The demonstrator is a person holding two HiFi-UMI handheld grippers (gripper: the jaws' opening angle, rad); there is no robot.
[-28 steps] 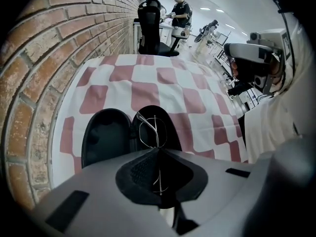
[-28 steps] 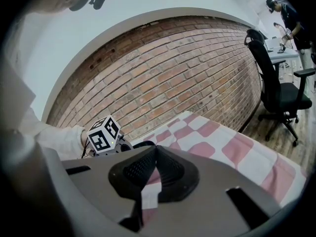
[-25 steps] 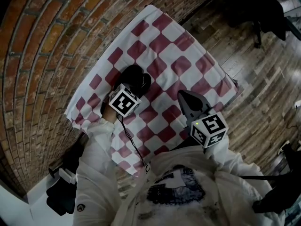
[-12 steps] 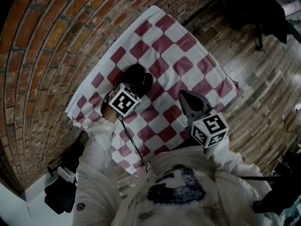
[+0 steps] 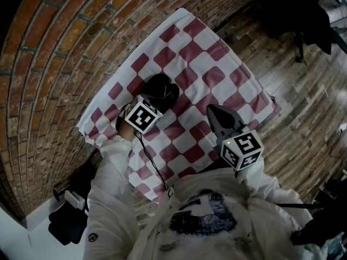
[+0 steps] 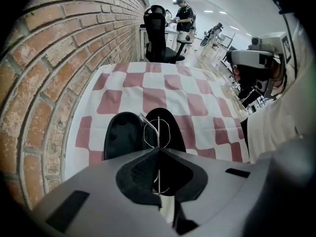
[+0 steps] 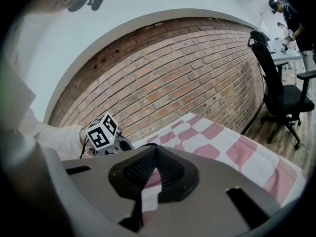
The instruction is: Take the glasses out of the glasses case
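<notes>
The black glasses case [image 6: 123,135] lies open on the checked cloth [image 6: 197,98], both halves facing up. My left gripper [image 6: 158,151] points steeply down over it and is shut on the thin wire-framed glasses [image 6: 156,131], which stand on edge just above the case. In the head view the case [image 5: 162,89] shows beyond the left gripper's marker cube [image 5: 143,116], which hides the jaws. My right gripper [image 5: 214,112] hovers over the cloth to the right of the case. Its jaws [image 7: 156,148] are shut with nothing between them.
The red-and-white checked cloth [image 5: 206,64] covers a small table against a brick wall [image 5: 59,47]. Wooden floor [image 5: 303,91] lies to the right. A black office chair [image 7: 276,88] stands beyond the table's far end, and a person stands at desks further back.
</notes>
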